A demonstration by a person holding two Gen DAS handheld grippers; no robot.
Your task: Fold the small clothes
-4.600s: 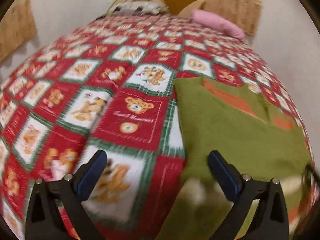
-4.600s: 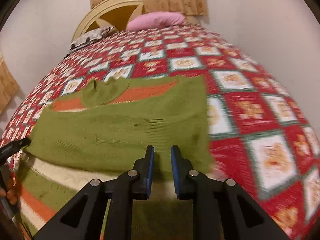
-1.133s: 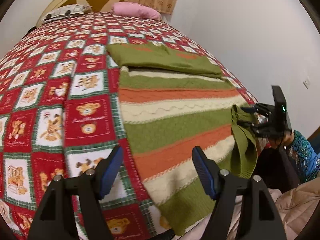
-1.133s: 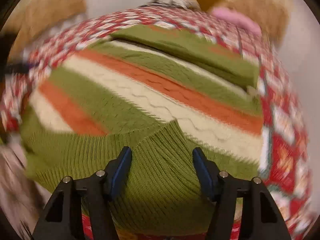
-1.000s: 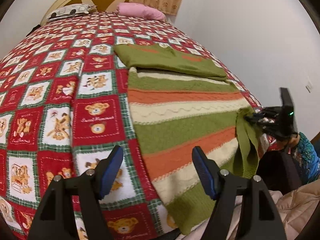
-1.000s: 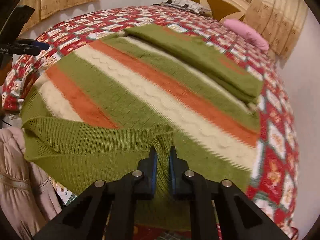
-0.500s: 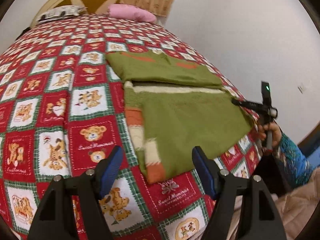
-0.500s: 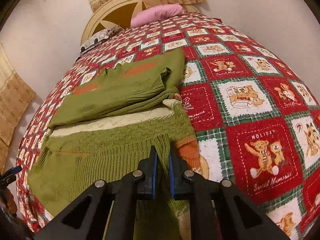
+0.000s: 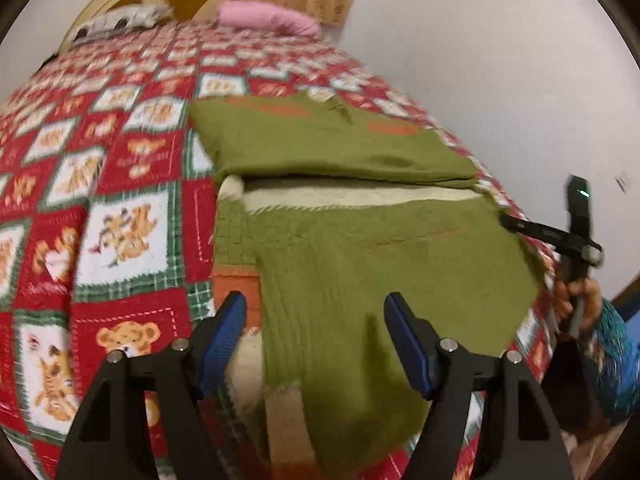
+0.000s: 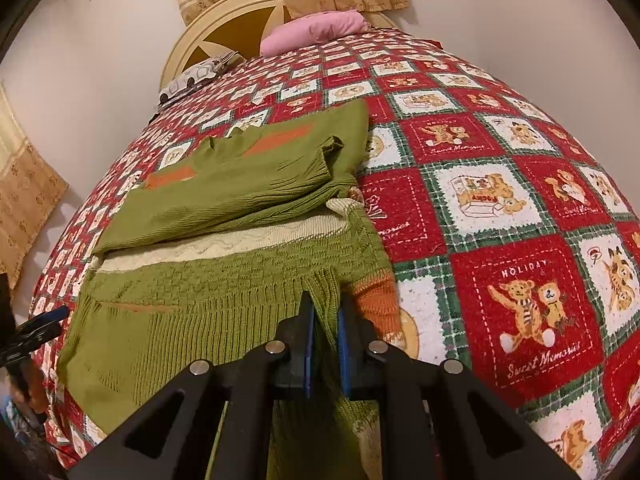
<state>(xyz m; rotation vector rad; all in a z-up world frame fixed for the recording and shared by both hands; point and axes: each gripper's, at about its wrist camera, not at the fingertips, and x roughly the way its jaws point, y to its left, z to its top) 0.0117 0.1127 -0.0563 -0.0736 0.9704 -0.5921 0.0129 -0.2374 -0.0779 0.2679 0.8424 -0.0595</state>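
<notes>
Folding a sweater on the bed

The right gripper (image 10: pixel 325 334) pinches the green sweater (image 10: pixel 224 280). The left gripper (image 9: pixel 314 336) is wide open, holding nothing.

Sweater (image 10: pixel 224 288) in right hand-held gripper (image 10: pixel 326 336)

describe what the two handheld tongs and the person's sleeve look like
Both the left tongs and the right tongs have matte black triangular cut-out arms, silver round bolts and blue pads on the inner faces. The right unit shows a small green light from the left view. The sleeve is teal-blue and patterned.
</notes>
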